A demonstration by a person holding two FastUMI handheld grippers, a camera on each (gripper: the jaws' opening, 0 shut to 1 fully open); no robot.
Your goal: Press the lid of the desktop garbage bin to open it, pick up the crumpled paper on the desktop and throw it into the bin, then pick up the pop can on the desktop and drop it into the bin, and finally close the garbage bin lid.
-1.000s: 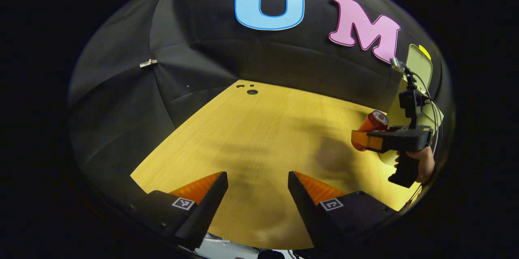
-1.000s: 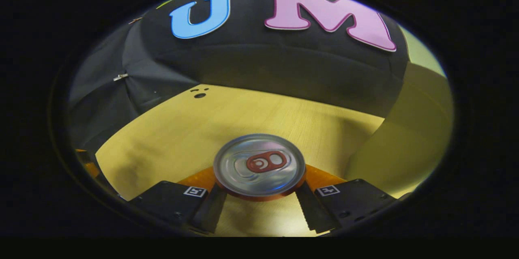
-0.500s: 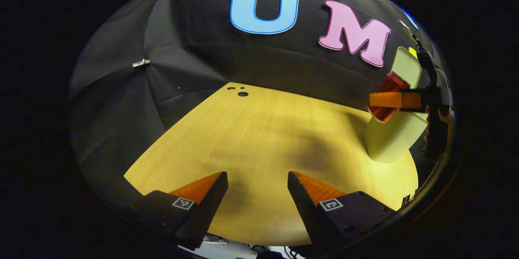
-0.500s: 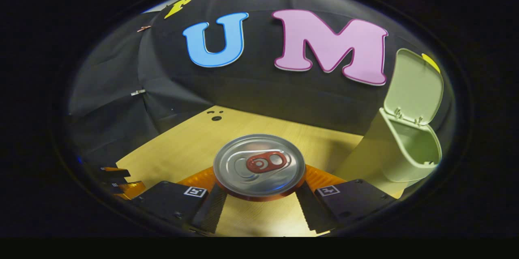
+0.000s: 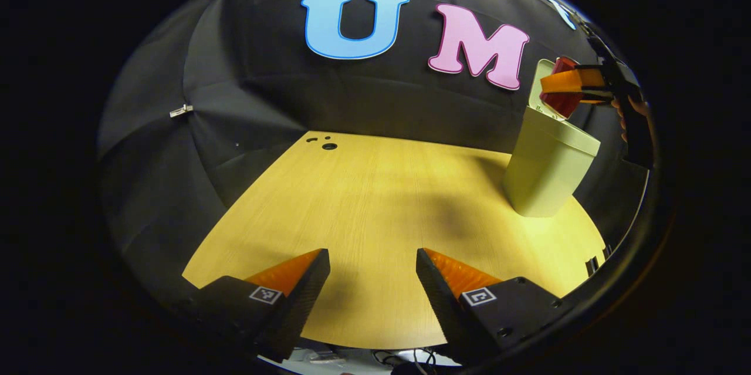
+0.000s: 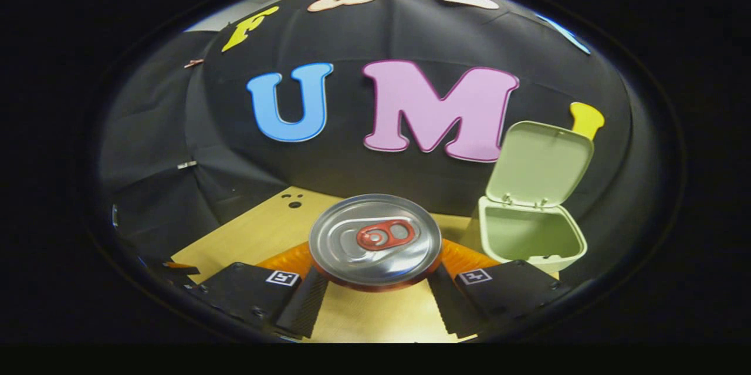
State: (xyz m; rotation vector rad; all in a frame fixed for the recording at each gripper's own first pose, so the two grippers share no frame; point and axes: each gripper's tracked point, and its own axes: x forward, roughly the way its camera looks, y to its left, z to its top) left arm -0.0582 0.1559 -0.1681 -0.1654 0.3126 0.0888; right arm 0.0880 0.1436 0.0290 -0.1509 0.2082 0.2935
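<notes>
The wooden desktop spreads pale and wide in the left gripper view, running back to the black cloth wall, with 3 small dark holes near its far edge. On the far right of it stands the pale green garbage bin, upright, its lid swung up and open; in the right gripper view the bin's mouth sits just to the right of the gripper's fingers, and what lies inside cannot be made out. The left gripper hovers low over the near part of the desktop with its 2 fingers spread apart and nothing between them. The right gripper is closed around the pop can: both fingers press against its sides, and the can's silver top with its red tab faces the camera. In the left gripper view that same gripper is seen far off at the upper right, held by a hand, with the red can hanging in the air just above the rim of the open bin, near the lid's hinge side. A small metal clip is pinned to the cloth wall on the left.
</notes>
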